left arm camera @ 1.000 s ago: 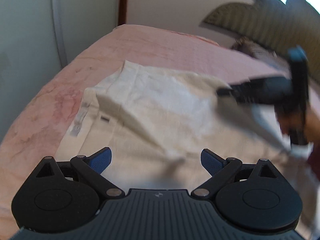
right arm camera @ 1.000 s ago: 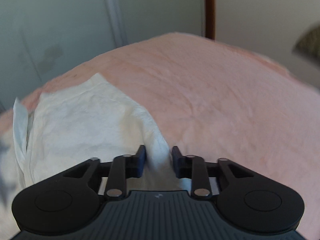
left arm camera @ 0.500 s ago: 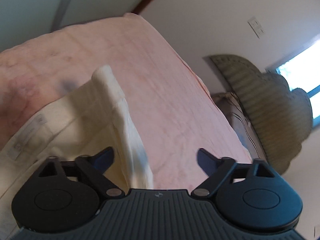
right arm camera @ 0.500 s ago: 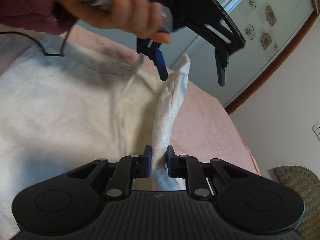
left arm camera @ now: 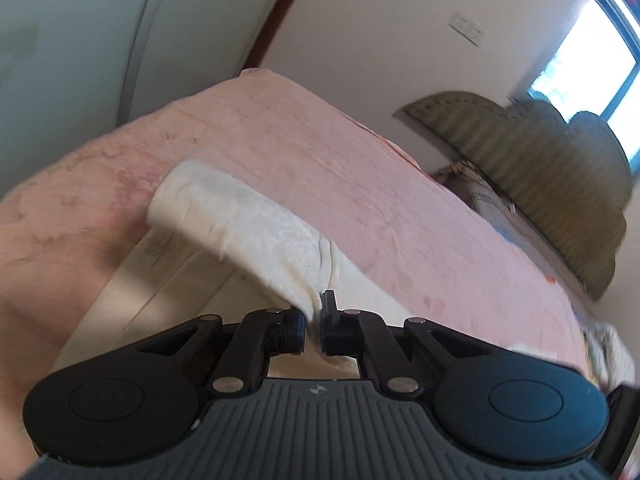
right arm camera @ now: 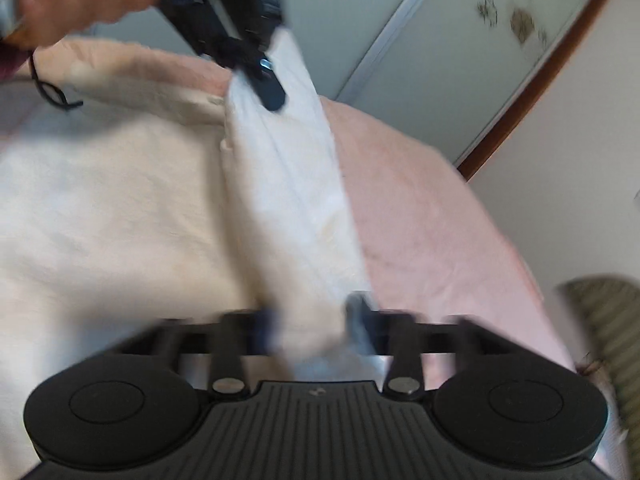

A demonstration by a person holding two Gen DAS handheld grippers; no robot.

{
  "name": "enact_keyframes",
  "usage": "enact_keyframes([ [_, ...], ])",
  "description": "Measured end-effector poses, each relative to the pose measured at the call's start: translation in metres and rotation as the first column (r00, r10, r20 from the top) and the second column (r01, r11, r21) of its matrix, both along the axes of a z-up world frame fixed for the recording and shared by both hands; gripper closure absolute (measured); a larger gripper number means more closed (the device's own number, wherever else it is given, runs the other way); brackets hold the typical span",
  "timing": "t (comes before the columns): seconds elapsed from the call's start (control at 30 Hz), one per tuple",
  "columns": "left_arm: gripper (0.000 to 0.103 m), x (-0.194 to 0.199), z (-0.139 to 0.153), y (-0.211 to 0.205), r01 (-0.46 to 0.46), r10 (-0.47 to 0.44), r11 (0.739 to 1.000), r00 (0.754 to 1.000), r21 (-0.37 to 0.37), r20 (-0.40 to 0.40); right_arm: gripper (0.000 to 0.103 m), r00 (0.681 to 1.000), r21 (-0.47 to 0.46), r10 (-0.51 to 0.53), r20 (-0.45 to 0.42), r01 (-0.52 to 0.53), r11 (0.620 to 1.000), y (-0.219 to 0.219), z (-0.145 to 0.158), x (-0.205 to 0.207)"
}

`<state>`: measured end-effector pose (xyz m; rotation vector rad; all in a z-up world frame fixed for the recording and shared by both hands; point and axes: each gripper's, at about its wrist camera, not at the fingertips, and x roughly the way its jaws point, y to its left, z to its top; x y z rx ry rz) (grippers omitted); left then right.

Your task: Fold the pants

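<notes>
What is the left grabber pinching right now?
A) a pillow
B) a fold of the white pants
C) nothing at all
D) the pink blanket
B: the left gripper has its jaws closed on a raised fold of the white pants, which lifts off the pink bed cover.

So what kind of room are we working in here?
Most likely a bedroom: the pants lie on a bed with a pink cover, a padded headboard behind, and sliding wardrobe doors alongside.
</notes>
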<state>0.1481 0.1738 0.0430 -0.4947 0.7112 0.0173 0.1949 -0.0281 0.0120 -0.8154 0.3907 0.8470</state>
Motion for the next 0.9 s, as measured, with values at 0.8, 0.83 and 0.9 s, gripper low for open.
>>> enact_keyframes([
  [0.8, 0.082, -0.085, -0.046, 0.0, -0.053, 0.074, 0.99, 0.984, 0.131, -0.162, 0.083, 0.959, 0.189, 0.017, -0.283, 0.038, 0.981, -0.01, -0.009, -0.141],
  [0.83, 0.081, -0.085, -0.046, 0.0, -0.056, 0.077, 0.99, 0.983, 0.132, -0.164, 0.08, 0.95, 0.203, 0.009, -0.311, 0.057, 0.978, -0.01, -0.011, -0.136],
  [0.9, 0.069, -0.087, -0.04, -0.002, -0.055, 0.08, 0.987, 0.982, 0.149, -0.17, 0.072, 0.925, 0.252, 0.0, -0.38, 0.104, 0.962, -0.016, -0.012, -0.128],
])
